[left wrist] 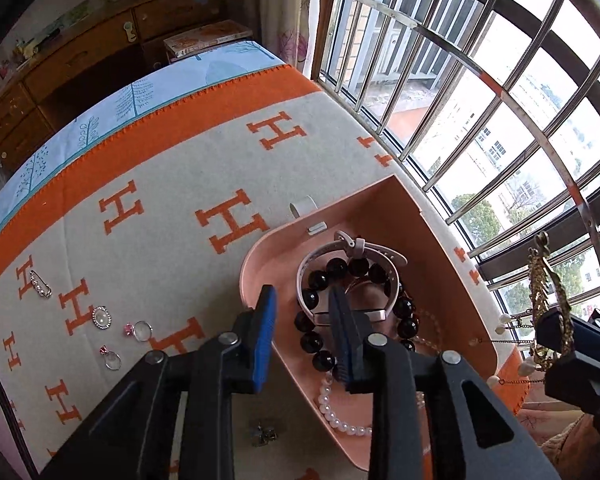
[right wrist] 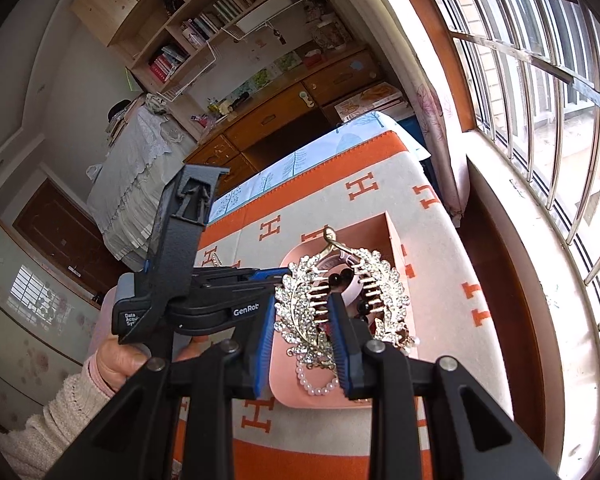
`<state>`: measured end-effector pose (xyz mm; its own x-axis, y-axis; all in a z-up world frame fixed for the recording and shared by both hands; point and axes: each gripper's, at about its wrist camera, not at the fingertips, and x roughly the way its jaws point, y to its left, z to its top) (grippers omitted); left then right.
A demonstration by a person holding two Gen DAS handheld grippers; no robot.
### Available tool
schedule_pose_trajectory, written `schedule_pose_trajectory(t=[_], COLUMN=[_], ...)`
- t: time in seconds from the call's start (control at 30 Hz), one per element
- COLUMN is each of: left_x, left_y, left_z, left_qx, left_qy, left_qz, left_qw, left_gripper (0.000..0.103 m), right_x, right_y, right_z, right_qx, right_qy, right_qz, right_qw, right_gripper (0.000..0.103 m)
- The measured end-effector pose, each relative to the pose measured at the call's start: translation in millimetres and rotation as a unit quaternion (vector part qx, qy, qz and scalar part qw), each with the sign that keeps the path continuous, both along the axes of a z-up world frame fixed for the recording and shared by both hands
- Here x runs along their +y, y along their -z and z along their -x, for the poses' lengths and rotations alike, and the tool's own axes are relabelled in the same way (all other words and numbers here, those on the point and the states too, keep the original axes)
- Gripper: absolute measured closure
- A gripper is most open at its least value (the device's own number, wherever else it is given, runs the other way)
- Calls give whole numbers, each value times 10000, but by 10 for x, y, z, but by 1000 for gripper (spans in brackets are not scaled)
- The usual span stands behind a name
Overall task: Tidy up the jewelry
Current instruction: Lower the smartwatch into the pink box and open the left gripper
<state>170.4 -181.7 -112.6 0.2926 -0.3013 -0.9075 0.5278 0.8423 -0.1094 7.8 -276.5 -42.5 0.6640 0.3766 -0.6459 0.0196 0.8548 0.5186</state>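
Rhinestone leaf hair comb (right wrist: 342, 304) pinched in right gripper (right wrist: 300, 344), long axis upright, hook end up, above pink tray (right wrist: 384, 396); lower part hidden by fingers. Left gripper (left wrist: 306, 340) spread, empty, over tray rim; black bead bracelet (left wrist: 320, 312) inside, partly hidden.

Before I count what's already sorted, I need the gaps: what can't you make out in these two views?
- Pearl strand in the pink tray: left wrist view, partly behind the left hand-held gripper.
- Small trinket on the blanket: left view, too small to identify.
- Tray contents, right wrist view: mostly covered by the rhinestone hair clip in the right hand-held gripper.
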Motion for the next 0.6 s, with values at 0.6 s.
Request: schedule_pose_trajectory(t=[0.6], left_x=[823], left_y=[-540], left_z=[309], left_qx=[-952], left_qy=[-1064], left_qz=[249], left_qw=[9894], left_gripper=[30], right_x=[536], right_y=[243], right_z=[-404], right_qx=[507], right_qy=[-905], right_qz=[697], right_qw=[9922], right_gripper=[76])
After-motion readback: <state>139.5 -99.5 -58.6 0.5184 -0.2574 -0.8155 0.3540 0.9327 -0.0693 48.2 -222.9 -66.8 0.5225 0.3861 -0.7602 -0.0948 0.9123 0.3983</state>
